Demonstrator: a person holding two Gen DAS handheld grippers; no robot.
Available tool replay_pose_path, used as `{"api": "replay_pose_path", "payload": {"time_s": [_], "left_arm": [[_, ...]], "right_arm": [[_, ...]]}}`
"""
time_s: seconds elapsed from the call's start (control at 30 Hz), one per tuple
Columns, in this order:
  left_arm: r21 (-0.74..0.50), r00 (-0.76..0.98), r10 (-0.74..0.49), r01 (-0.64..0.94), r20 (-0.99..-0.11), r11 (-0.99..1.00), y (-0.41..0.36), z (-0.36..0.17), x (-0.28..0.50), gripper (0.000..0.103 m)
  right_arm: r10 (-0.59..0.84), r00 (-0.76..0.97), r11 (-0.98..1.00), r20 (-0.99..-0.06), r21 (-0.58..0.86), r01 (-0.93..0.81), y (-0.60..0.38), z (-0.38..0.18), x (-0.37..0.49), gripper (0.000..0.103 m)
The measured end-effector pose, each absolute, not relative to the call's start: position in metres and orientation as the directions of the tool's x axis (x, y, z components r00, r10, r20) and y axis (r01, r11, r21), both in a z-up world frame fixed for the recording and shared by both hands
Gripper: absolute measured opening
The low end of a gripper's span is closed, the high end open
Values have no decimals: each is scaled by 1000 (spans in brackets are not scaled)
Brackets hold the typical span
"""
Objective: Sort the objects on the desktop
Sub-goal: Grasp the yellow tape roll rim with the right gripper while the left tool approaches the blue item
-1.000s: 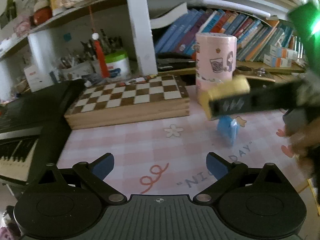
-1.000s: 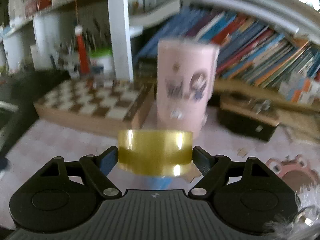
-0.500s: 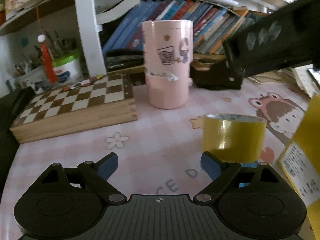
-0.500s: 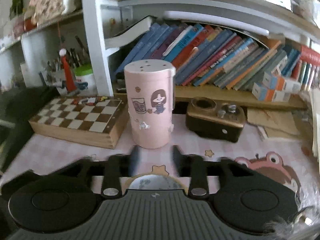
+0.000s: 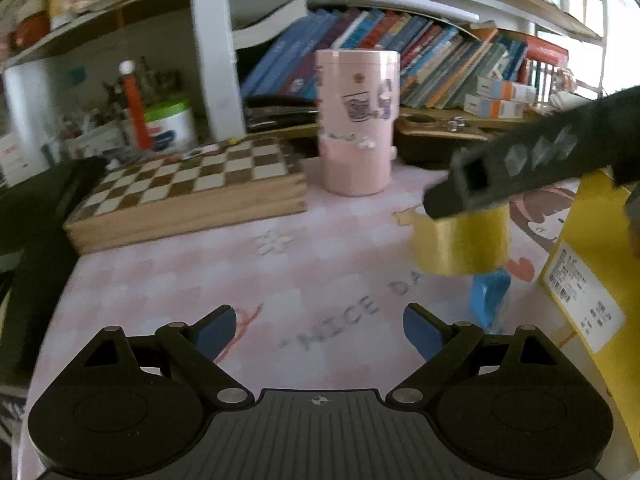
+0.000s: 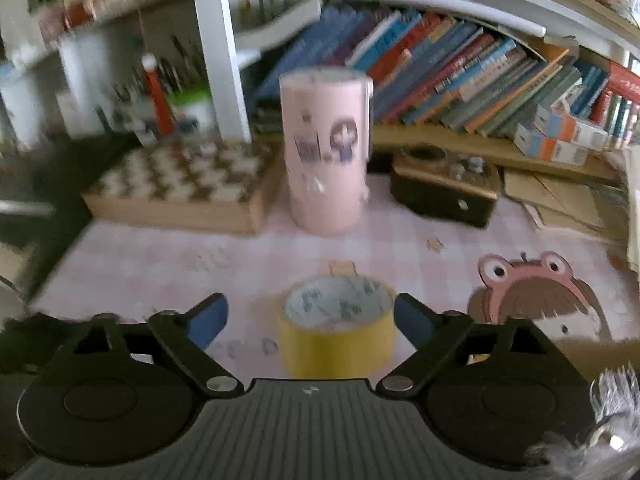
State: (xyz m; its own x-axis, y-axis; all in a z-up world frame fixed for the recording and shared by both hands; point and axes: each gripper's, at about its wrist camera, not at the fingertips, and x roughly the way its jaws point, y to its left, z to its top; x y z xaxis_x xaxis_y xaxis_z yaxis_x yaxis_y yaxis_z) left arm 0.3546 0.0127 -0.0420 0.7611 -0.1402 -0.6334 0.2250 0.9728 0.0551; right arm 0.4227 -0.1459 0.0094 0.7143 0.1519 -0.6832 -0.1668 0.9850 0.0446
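A yellow roll of tape (image 6: 338, 332) sits between the wide-open jaws of my right gripper (image 6: 310, 320), near its right finger, touching neither pad that I can see. In the left wrist view the same tape roll (image 5: 462, 242) stands on the pink mat (image 5: 248, 264) under the black finger (image 5: 520, 168) of the right gripper. My left gripper (image 5: 318, 326) is open and empty above the mat. A small blue object (image 5: 490, 292) lies just below the tape. A tall pink canister (image 5: 356, 120) stands behind.
A wooden chessboard box (image 5: 188, 196) lies at the left. A yellow box (image 5: 592, 264) stands at the right edge. A dark wooden box (image 6: 446, 188) sits behind right. Bookshelves (image 6: 460, 76) line the back. A black keyboard (image 5: 28, 216) borders the left.
My right gripper opened and let go of the tape roll, which now rests on the mat. The left gripper swung right, then back a little to the left.
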Motion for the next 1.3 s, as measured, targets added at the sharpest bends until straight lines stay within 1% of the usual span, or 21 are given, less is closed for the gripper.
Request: {"api": "replay_pose_path", "payload": {"time_s": [0.07, 0.1, 0.17, 0.2, 0.3, 0.37, 0.43, 0.5, 0.6, 0.77, 0.8, 0.87, 0.97, 1.03, 1.07, 1.17, 1.23, 1.3], "left_arm": [[52, 761, -129, 209, -636, 977, 19, -41, 347, 92], [50, 762, -125, 203, -636, 978, 21, -41, 343, 92], [47, 762, -126, 200, -636, 979, 22, -41, 338, 92], [45, 762, -128, 201, -634, 978, 22, -41, 337, 92], [35, 765, -147, 216, -627, 976, 19, -39, 334, 92], [30, 767, -160, 227, -621, 973, 16, -39, 332, 92], [28, 770, -164, 230, -617, 973, 14, -38, 331, 92], [26, 772, -167, 231, -613, 973, 13, -37, 329, 92], [29, 774, -163, 227, -612, 973, 14, -36, 327, 92], [29, 777, -155, 217, -610, 976, 15, -35, 325, 92], [30, 777, -154, 217, -610, 976, 15, -34, 325, 92], [30, 777, -157, 221, -609, 975, 14, -34, 326, 92], [27, 778, -170, 234, -605, 972, 10, -33, 326, 92], [22, 778, -183, 246, -601, 969, 6, -33, 327, 92], [21, 779, -191, 253, -597, 967, 4, -33, 328, 92], [16, 779, -217, 280, -588, 960, -5, -34, 331, 91], [11, 772, -240, 304, -589, 953, -13, -35, 335, 91], [3, 758, -264, 331, -597, 944, -22, -39, 340, 88]], "right_arm": [[75, 722, 989, -688, -41, -142, -136, 1, 425, 99], [58, 724, 988, -687, -65, -141, -134, -2, 427, 101], [9, 725, 979, -688, -144, -148, -127, -11, 433, 101], [-10, 726, 974, -688, -171, -149, -126, -15, 437, 103], [-76, 725, 961, -684, -245, -131, -122, -23, 446, 103], [-85, 721, 955, -688, -262, -138, -122, -25, 449, 103], [-66, 725, 954, -685, -256, -156, -122, -23, 448, 103], [-15, 728, 952, -686, -232, -199, -121, -19, 445, 103], [-2, 732, 946, -681, -239, -219, -116, -18, 444, 103], [-25, 678, 953, -734, -222, -205, -118, -36, 459, 102], [-36, 675, 953, -737, -229, -198, -119, -40, 461, 101], [-48, 676, 949, -736, -244, -198, -120, -45, 463, 95], [-47, 678, 946, -734, -251, -206, -122, -47, 465, 93], [-15, 679, 947, -734, -228, -226, -124, -45, 464, 92], [21, 685, 956, -728, -187, -228, -128, -40, 461, 91], [128, 738, 968, -662, -78, -238, -137, -12, 442, 91], [171, 782, 967, -600, -48, -248, -143, 11, 426, 91], [184, 819, 970, -543, -33, -240, -150, 32, 413, 92]]}}
